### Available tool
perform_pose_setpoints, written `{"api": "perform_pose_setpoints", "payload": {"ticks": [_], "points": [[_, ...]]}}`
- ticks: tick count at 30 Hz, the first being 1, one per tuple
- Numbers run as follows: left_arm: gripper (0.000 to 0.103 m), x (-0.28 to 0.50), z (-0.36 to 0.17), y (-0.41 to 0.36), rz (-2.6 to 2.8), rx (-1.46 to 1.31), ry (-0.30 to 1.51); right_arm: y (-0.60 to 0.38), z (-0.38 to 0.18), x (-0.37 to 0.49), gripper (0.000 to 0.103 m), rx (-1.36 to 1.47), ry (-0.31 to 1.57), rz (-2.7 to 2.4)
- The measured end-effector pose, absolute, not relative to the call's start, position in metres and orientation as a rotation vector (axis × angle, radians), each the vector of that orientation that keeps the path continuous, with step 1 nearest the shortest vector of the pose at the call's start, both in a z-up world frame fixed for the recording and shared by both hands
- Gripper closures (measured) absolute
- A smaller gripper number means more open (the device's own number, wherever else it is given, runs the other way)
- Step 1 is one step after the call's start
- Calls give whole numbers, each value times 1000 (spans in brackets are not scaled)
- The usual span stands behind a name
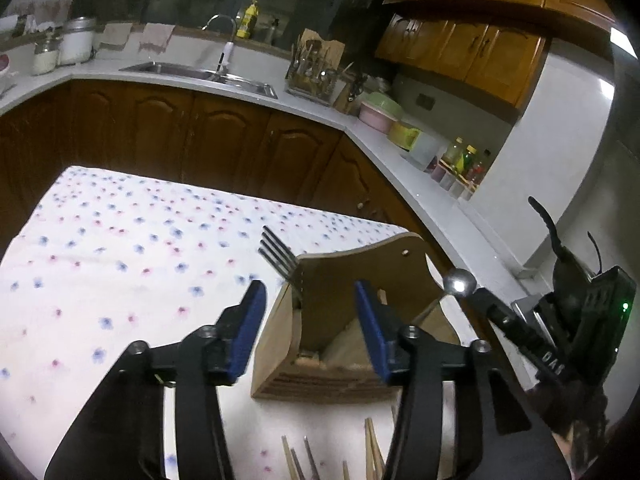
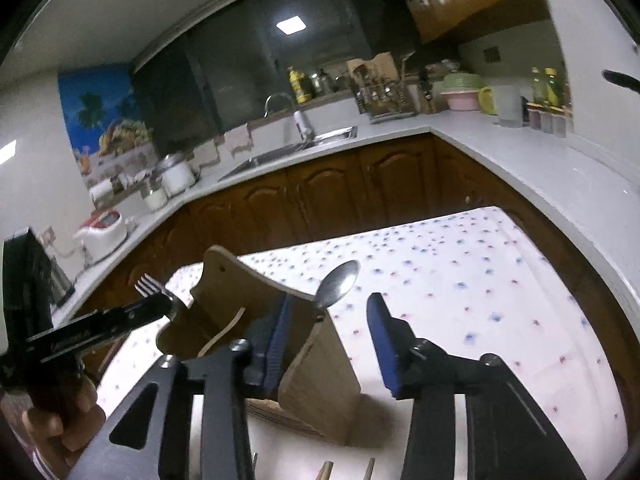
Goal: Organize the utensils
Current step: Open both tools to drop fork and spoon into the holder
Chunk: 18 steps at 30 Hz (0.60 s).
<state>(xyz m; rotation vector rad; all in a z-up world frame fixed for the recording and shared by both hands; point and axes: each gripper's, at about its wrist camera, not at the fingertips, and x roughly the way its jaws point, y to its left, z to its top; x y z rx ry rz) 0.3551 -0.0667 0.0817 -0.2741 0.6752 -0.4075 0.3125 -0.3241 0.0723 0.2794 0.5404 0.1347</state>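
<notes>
A wooden utensil holder (image 1: 340, 320) is standing on a counter draped in a flower-print cloth (image 1: 120, 260), and it is serving as the centre of the scene. A fork (image 1: 280, 258) is sitting in the holder's left compartment, tines pointing up and away. A spoon (image 2: 340, 282) is leaning in at the holder's right side, its bowl rising above the rim. The left claw (image 1: 310, 320) is hovering just in front of the holder, its blue pads spread apart and gripping nothing. The right claw (image 2: 332, 340) is hanging at the holder's right side, likewise spread wide and empty, its left pad close against the holder's wall. Wooden chopstick tips (image 1: 374, 452) are lying on the cloth just in front of the holder.
</notes>
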Motion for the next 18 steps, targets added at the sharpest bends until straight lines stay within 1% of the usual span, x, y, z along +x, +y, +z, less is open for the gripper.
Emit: {"api": "perform_pose_setpoints", "payload": {"ticks": [2,3,4,5,6,7,10,18], "points": [[37,344,84,-61,-394,-273,662,-330,75,303,50,307,528,128],[33,338,85,-57,-387,-274,655,-334,77,297,42,321,517,126],[24,330,87,-53,-371,-277,647,-336,79,292,33,333,508,124],[18,324,87,-48,-356,-281,641,-338,80,285,27,345,498,121],[17,318,87,-44,-343,-289,632,-340,81,276,16,360,480,118],[17,311,87,-39,-335,-297,627,-342,82,269,9,368,465,115],[17,288,82,-28,-314,-318,632,-342,83,246,5,380,443,111],[16,231,55,-16,-229,-291,691,-337,69,192,5,393,466,116]]}}
